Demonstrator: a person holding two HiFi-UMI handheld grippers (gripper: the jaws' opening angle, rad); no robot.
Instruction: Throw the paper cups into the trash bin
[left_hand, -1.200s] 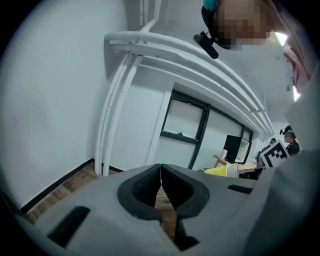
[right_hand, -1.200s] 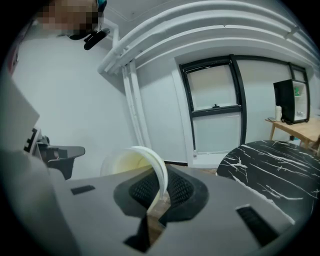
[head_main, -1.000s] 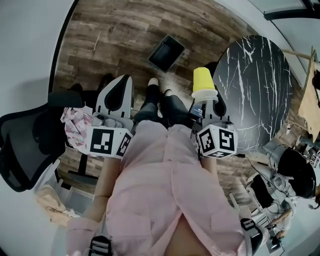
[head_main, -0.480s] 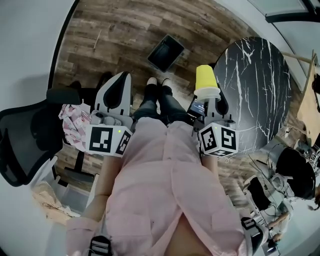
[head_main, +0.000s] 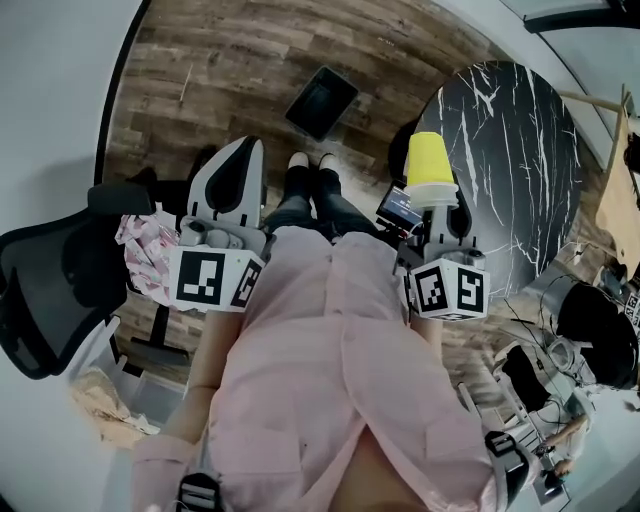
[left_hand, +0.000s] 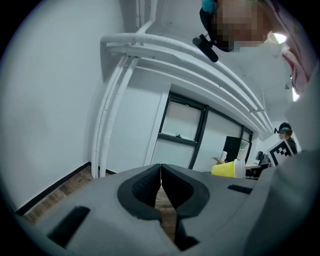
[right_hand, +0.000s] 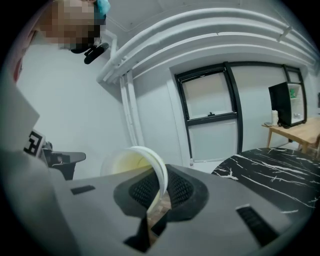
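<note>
A yellow paper cup (head_main: 428, 164) with a white rim stands mouth-down in my right gripper (head_main: 434, 203), which is shut on its rim, held up in front of the body. In the right gripper view the cup's rim (right_hand: 159, 176) is pinched between the jaws of the right gripper (right_hand: 158, 196). My left gripper (head_main: 240, 160) is shut with nothing in it; its pads meet in the left gripper view (left_hand: 161, 186), where the yellow cup (left_hand: 229, 169) shows off to the right. The black rectangular trash bin (head_main: 321, 102) stands on the wood floor ahead of the person's feet.
A round black marble table (head_main: 525, 160) stands to the right, close by the right gripper. A black office chair (head_main: 55, 285) is on the left, with crumpled paper (head_main: 140, 250) beside it. White walls edge the floor on the left.
The right gripper with the yellow cup has drifted right, toward the marble table. The bin now sits slightly further left in view. The left gripper has barely moved.
</note>
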